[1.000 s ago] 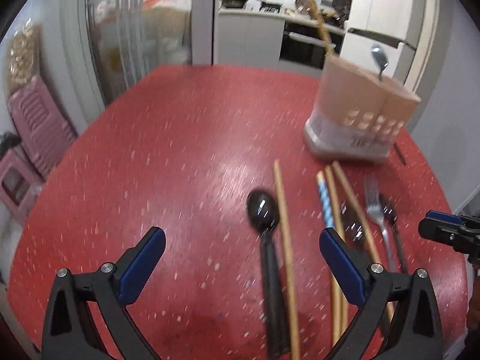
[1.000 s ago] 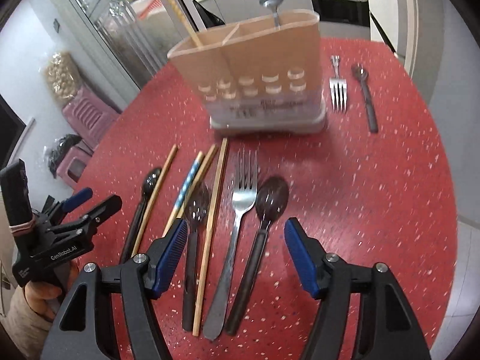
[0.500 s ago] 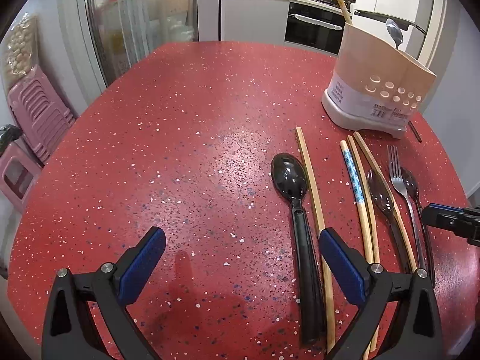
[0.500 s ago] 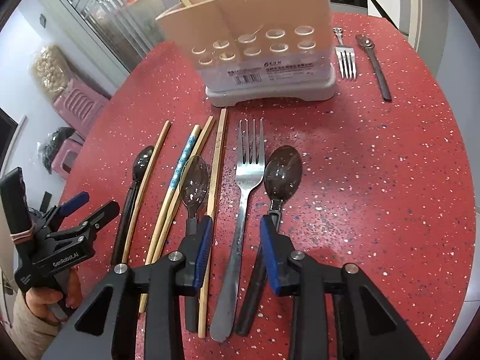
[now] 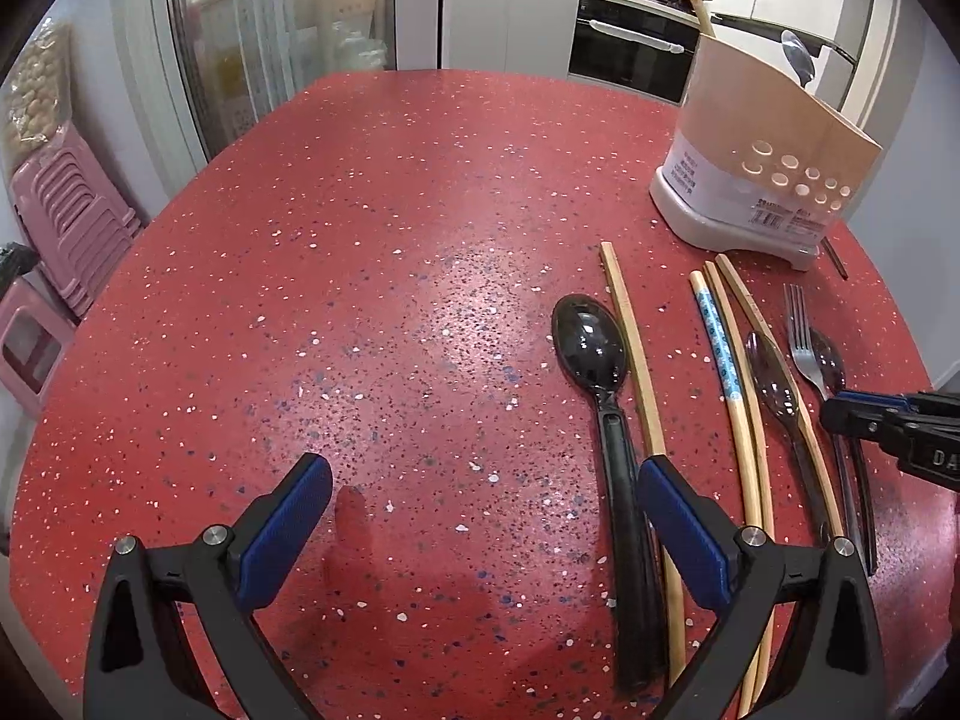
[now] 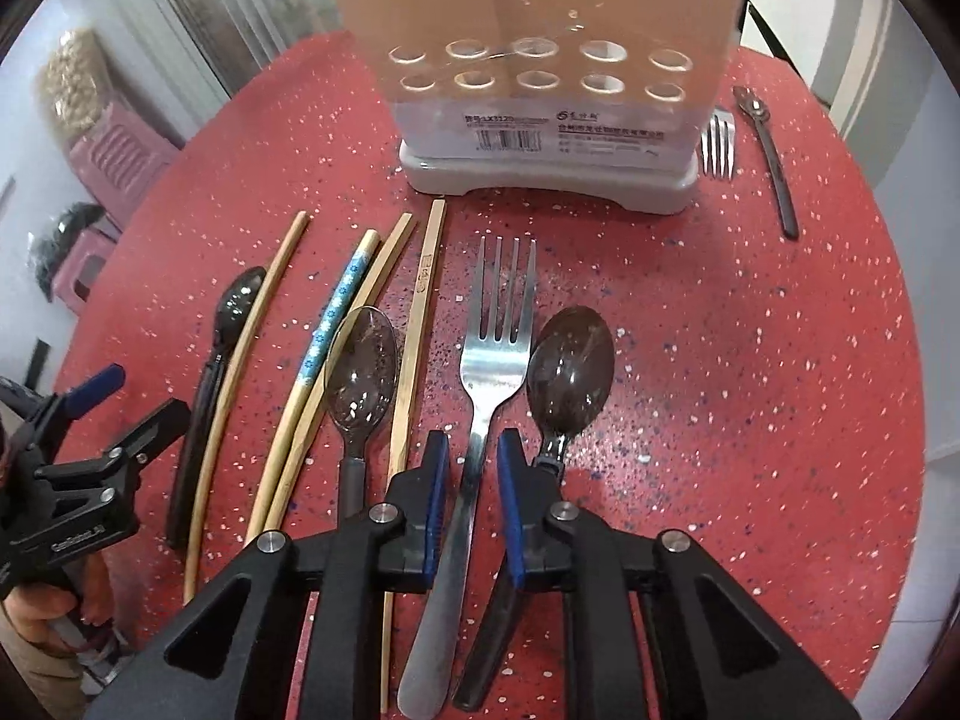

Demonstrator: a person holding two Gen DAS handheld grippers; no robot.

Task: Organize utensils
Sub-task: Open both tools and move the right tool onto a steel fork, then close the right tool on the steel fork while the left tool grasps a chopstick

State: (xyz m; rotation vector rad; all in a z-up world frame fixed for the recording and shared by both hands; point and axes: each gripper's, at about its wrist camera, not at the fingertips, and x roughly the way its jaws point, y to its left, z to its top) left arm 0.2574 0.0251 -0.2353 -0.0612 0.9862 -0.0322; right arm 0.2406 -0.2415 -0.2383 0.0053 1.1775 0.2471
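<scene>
A steel fork (image 6: 489, 360) lies flat on the red table, tines toward the beige utensil holder (image 6: 540, 60), its handle between 2 blue pads. Beside it lie 3 dark spoons (image 6: 570, 372) and 4 chopsticks (image 6: 414, 336); 1 more fork (image 6: 718, 144) and spoon (image 6: 768, 156) lie right of the holder.

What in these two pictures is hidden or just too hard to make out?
- Utensil holder, right wrist view: its top is cut off by the frame edge, so its contents are unseen.
- Fork handle, right wrist view: the right gripper covers part; contact unclear.
- Holder label, left wrist view: print too small.
</scene>
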